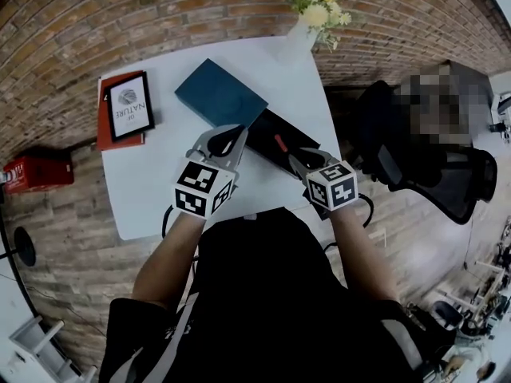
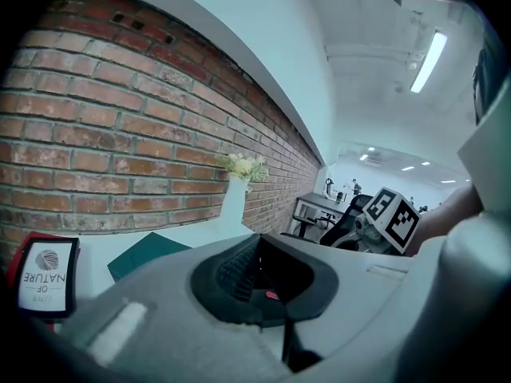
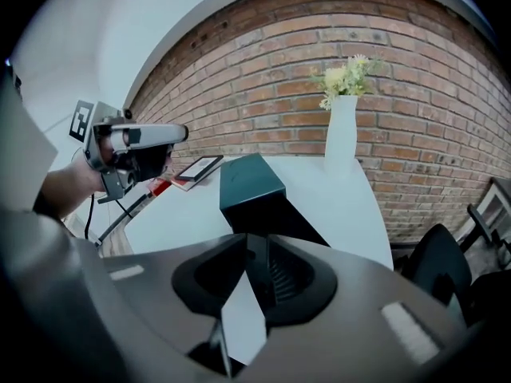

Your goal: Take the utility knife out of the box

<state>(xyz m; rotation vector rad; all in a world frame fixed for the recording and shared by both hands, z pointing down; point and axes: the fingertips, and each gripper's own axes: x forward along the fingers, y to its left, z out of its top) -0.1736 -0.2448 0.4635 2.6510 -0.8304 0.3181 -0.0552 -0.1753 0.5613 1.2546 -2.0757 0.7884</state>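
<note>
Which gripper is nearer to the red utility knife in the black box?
Right. The right gripper hangs over the near end of the box, just beside the utility knife. The left gripper is farther left, by the teal lid.

I wore a black top (image 1: pixel 271 294) with short black sleeves (image 1: pixel 128 329). My left hand-held gripper (image 1: pixel 238 134) and my right hand-held gripper (image 1: pixel 294 158) had smooth grey shells with black bumpy pads inside. Each one carried a white cube with black square marks, the left cube (image 1: pixel 205 188) and the right cube (image 1: pixel 332 186). A thin black cable (image 1: pixel 167 222) ran by my left wrist, and a second black cable (image 1: pixel 367 210) by my right.
</note>
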